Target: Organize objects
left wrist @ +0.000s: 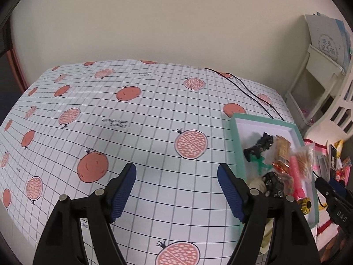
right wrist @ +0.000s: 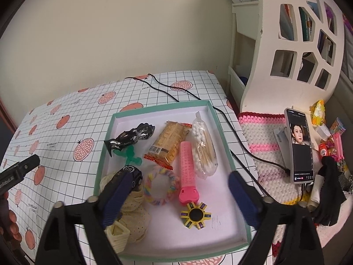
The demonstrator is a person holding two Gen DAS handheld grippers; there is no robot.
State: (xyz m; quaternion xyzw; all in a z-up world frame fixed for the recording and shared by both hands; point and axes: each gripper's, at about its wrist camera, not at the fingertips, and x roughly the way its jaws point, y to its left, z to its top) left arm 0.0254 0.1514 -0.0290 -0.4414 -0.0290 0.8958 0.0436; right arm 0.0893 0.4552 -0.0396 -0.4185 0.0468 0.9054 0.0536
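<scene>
Right hand-held gripper (right wrist: 185, 190) jaws spread wide, empty, above teal tray (right wrist: 106, 152) holding pink roller (right wrist: 187, 163), cotton swabs (right wrist: 204, 148), biscuit packet (right wrist: 169, 143), spinner (right wrist: 196, 215), left hand-held gripper (left wrist: 176, 190) open over pomegranate-print bench (left wrist: 132, 132), cream wall (left wrist: 176, 22) behind.

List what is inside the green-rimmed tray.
Tray holds foil wrapper, cracker packet, swabs, pink roller, scrunchie, spinner. The right gripper's finger hides its near-left corner.

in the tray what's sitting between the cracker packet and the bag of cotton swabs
The pink hair roller lies there, running lengthwise between the cracker packet and the bag of cotton swabs inside the green tray. The right wrist view shows it plainly.
</scene>
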